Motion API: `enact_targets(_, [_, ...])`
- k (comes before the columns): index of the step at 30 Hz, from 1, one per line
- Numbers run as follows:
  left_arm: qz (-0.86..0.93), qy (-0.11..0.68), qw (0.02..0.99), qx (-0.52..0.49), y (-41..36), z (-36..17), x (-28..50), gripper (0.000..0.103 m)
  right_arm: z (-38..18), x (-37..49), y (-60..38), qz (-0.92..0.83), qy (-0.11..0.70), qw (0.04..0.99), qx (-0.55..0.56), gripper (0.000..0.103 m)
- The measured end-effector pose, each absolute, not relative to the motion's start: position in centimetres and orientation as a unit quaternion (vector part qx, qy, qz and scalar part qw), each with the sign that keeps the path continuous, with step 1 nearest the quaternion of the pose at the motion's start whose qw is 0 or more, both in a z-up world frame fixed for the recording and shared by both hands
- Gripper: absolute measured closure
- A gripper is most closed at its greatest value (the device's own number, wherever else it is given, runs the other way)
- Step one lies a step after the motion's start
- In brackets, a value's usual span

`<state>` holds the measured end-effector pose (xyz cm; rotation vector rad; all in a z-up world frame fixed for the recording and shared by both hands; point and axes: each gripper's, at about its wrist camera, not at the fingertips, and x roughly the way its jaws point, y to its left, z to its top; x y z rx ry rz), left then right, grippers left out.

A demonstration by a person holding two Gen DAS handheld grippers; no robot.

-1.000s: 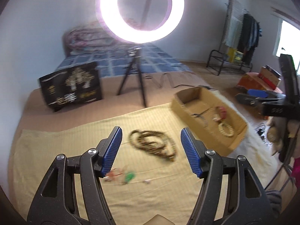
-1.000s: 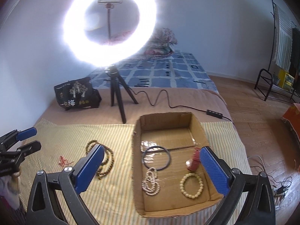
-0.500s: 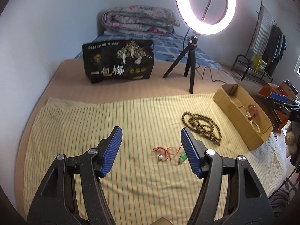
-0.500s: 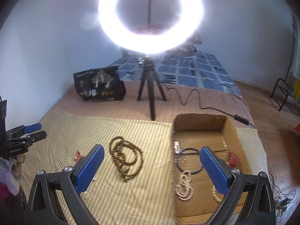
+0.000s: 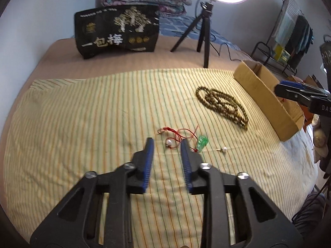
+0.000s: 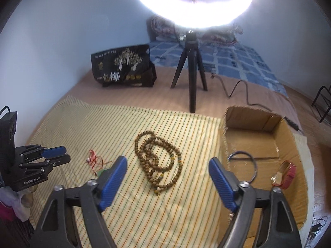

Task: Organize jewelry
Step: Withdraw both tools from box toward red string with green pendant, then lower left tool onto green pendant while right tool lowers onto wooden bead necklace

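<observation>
On the striped cloth [image 5: 82, 113] lies a red cord necklace [image 5: 175, 133] with a white pearl, and beside it a green pendant [image 5: 201, 142] and a small pearl stud [image 5: 223, 149]. My left gripper [image 5: 167, 144] hangs low over the cord. Its jaws are closing, a gap still shows, and the pearl sits at the fingertips, untouched. A long brown bead necklace [image 6: 157, 161] lies coiled in the middle. My right gripper [image 6: 166, 163] hovers above it, jaws wide and closing, nothing pressed. The cardboard box [image 6: 289, 136] at the right holds a blue bangle [image 6: 244, 165] and a red strap piece [image 6: 285, 173].
A ring light on a black tripod [image 5: 203, 39] stands behind the cloth, its cable [image 6: 238, 88] trailing right. A black printed bag [image 5: 118, 31] leans at the back left. Folded bedding and a clothes rack [image 5: 289, 33] lie beyond.
Both grippers have sunk toward the cloth. The left swung to the red cord and its jaws narrowed a lot. The right shifted left from the box to over the brown beads, narrowing slightly.
</observation>
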<state>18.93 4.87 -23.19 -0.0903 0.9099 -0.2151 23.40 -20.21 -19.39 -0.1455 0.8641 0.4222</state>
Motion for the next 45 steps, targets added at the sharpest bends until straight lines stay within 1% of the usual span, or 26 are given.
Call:
enact_targets(4, [-0.113, 0.441, 0.890, -0.028, 4.1, -23.9, 19.1, 0.086, -20.6, 23.4, -19.7, 0.205, 0.426, 0.878, -0.074, 0.027])
enact_targets(6, [-0.112, 0.443, 0.889, -0.027, 4.0, -24.2, 19.4, 0.086, -21.1, 23.6, -19.6, 0.204, 0.429, 0.876, -0.078, 0.029])
enact_targets(8, [-0.111, 0.447, 0.887, -0.030, 4.0, -24.4, 19.8, 0.086, -21.5, 23.9, -19.5, 0.206, 0.435, 0.873, -0.076, 0.034])
enact_targets(12, [-0.113, 0.452, 0.884, -0.040, 4.3, -24.8, 20.3, 0.086, -22.2, 24.3, -19.3, 0.208, 0.443, 0.869, -0.075, 0.036])
enact_targets(15, [-0.116, 0.461, 0.879, -0.050, 4.5, -25.1, 20.9, 0.086, -22.6, 24.5, -19.1, 0.208, 0.447, 0.867, -0.075, 0.036])
enact_targets(16, [-0.118, 0.463, 0.877, -0.054, 4.5, -25.2, 21.1, 0.081, -22.8, 24.6, -19.0, 0.209, 0.450, 0.865, -0.074, 0.035])
enact_targets(17, [-0.126, 0.467, 0.873, -0.061, 4.5, -25.3, 21.3, 0.076, -23.0, 24.7, -18.9, 0.209, 0.453, 0.863, -0.074, 0.031])
enact_targets(18, [-0.131, 0.467, 0.872, -0.061, 4.3, -25.3, 21.5, 0.065, -23.2, 24.7, -18.8, 0.209, 0.456, 0.862, -0.074, 0.028])
enact_targets(19, [-0.134, 0.464, 0.874, -0.056, 4.0, -25.3, 21.4, 0.061, -23.3, 24.8, -18.8, 0.208, 0.457, 0.862, -0.074, 0.022])
enact_targets(23, [-0.157, 0.449, 0.879, 0.026, 1.2, -24.9, 21.3, 0.061, -24.0, 25.2, -18.6, 0.207, 0.462, 0.859, -0.076, 0.022])
enact_targets(27, [-0.182, 0.449, 0.871, 0.083, -1.1, -25.4, 21.4, 0.061, -24.6, 25.5, -18.3, 0.214, 0.468, 0.854, -0.076, 0.022])
enact_targets(30, [-0.189, 0.457, 0.862, 0.110, -2.0, -26.4, 21.9, 0.061, -25.0, 25.8, -17.7, 0.219, 0.471, 0.851, -0.081, 0.023])
enact_targets(35, [-0.198, 0.466, 0.854, 0.120, -2.5, -27.4, 22.5, 0.062, -25.7, 26.7, -16.5, 0.226, 0.478, 0.844, -0.090, 0.023])
enact_targets(36, [-0.199, 0.466, 0.854, 0.117, -2.4, -27.5, 22.6, 0.062, -26.0, 27.0, -16.2, 0.224, 0.481, 0.842, -0.096, 0.023])
enact_targets(39, [-0.197, 0.465, 0.855, 0.115, -2.3, -27.7, 22.9, 0.071, -26.8, 27.8, -15.5, 0.222, 0.487, 0.838, -0.105, 0.023])
enact_targets(41, [-0.198, 0.463, 0.856, 0.113, -2.2, -27.7, 23.0, 0.075, -27.4, 28.4, -14.9, 0.217, 0.491, 0.836, -0.117, 0.023])
enact_targets(45, [-0.198, 0.459, 0.858, 0.115, -2.1, -27.8, 22.8, 0.088, -28.7, 29.5, -14.2, 0.210, 0.502, 0.830, -0.127, 0.023])
